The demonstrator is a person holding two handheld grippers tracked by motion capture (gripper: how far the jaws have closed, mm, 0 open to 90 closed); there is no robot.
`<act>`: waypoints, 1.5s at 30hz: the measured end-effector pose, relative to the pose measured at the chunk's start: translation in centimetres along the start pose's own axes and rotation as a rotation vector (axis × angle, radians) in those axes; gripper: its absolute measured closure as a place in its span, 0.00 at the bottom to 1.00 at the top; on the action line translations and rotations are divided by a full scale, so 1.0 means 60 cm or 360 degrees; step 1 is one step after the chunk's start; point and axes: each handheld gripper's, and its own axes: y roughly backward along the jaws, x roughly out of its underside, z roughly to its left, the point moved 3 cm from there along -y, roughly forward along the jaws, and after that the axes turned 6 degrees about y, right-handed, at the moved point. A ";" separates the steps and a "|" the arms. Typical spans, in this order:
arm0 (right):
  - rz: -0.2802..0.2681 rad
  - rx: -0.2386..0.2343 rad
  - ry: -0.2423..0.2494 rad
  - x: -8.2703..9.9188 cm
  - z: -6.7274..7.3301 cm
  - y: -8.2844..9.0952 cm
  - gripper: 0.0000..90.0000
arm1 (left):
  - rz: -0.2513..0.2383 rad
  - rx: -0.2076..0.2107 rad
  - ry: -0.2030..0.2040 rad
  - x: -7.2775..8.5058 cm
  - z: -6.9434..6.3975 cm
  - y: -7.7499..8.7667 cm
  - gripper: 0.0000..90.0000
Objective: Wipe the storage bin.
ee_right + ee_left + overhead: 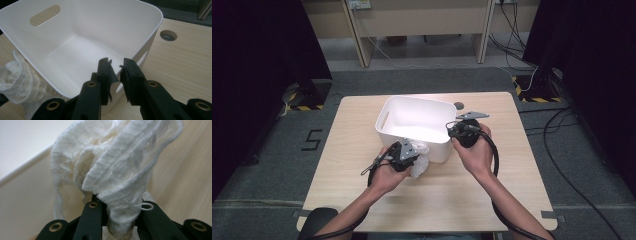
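While pinched in the left tongs (117, 220), white cloth (117, 170) beside bin (150, 42), right tongs (116, 67) clamping its rim.

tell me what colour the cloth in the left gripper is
White, an open-knit cloth; clearest in the left gripper view.

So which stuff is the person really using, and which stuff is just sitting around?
Being used:
- white knitted cloth, pinched in the left tongs
- white bin, its rim clamped in the right tongs

Just around:
- wooden table with a round cable hole
- yellow and black striped tape on the floor
- a number 5 on the floor
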 end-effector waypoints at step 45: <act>-0.0009 0.0001 0.0011 -0.002 0.002 0.002 0.87 | 0.0017 0.0017 -0.0044 -0.020 -0.014 -0.019 0.87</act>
